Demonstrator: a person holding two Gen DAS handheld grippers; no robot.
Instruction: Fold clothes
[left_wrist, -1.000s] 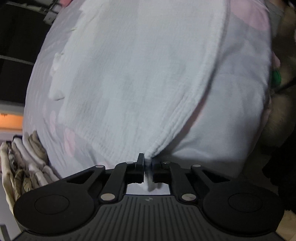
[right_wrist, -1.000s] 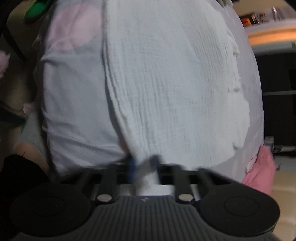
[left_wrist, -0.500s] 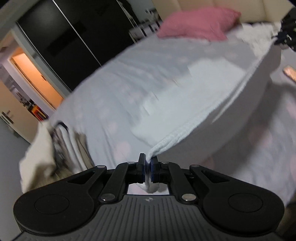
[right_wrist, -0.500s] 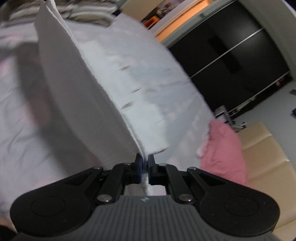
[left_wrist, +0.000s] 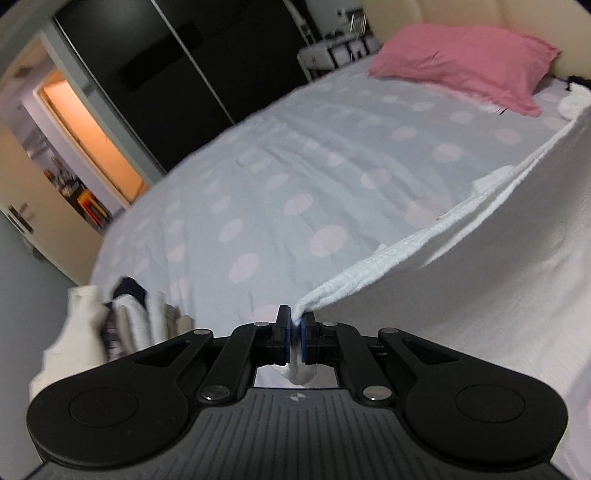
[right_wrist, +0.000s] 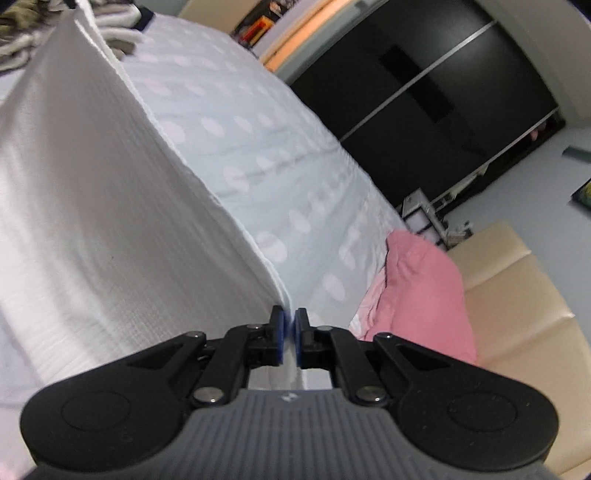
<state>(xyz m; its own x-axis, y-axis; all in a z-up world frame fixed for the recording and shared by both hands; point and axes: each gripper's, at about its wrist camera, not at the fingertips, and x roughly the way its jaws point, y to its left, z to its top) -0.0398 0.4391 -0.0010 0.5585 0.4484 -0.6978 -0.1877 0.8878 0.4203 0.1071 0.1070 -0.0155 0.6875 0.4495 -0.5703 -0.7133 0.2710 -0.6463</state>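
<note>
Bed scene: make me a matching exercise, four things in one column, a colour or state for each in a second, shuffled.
Things:
1. white cloth
2. pillow
3. bedsheet
4. clothes pile

States:
A. pink, by the headboard
B. heaped at the bed's corner
C. pinched at both ends by the left gripper and the right gripper
D. pale, dotted

Pairs: 1-C, 2-A, 3-D, 4-B

Cloth (left_wrist: 461, 258) above the bed (left_wrist: 295, 177) — pillow (left_wrist: 461, 62) at its head, clothes pile (left_wrist: 122, 325) at its foot
</note>
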